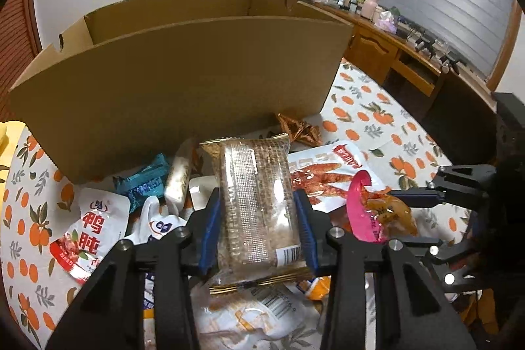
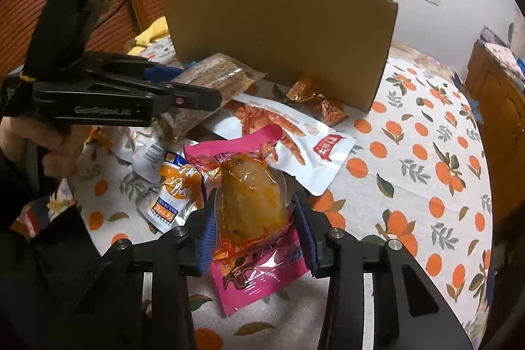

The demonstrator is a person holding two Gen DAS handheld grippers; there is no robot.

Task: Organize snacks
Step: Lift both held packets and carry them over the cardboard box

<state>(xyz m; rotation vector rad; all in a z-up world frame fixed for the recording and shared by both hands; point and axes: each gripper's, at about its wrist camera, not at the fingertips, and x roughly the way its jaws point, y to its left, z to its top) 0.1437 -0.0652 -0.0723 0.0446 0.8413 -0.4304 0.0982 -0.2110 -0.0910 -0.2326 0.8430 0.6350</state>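
Two packets are held at this moment, one in each pair of tongs. The left tongs (image 1: 259, 218) are closed on a clear wafer packet (image 1: 256, 202), lifted above the heap; the right tongs (image 2: 254, 218) are closed on a pink packet (image 2: 249, 209) with an orange-brown piece inside. The cardboard box (image 1: 183, 77) stands beyond both tongs, its inside hidden, so what has been stowed cannot be told. Much seems left: below and ahead of the left tongs lie a teal packet (image 1: 144, 182), a red-and-white pouch (image 1: 92, 228) and a white pouch with red strips (image 2: 288, 130); a copper wrapper (image 2: 316, 102) rests against the box wall.

"鸭肫" is read on the red-and-white pouch, and "GenRobot.AI" on the left tongs seen from the right. Other print is too blurred to be read.
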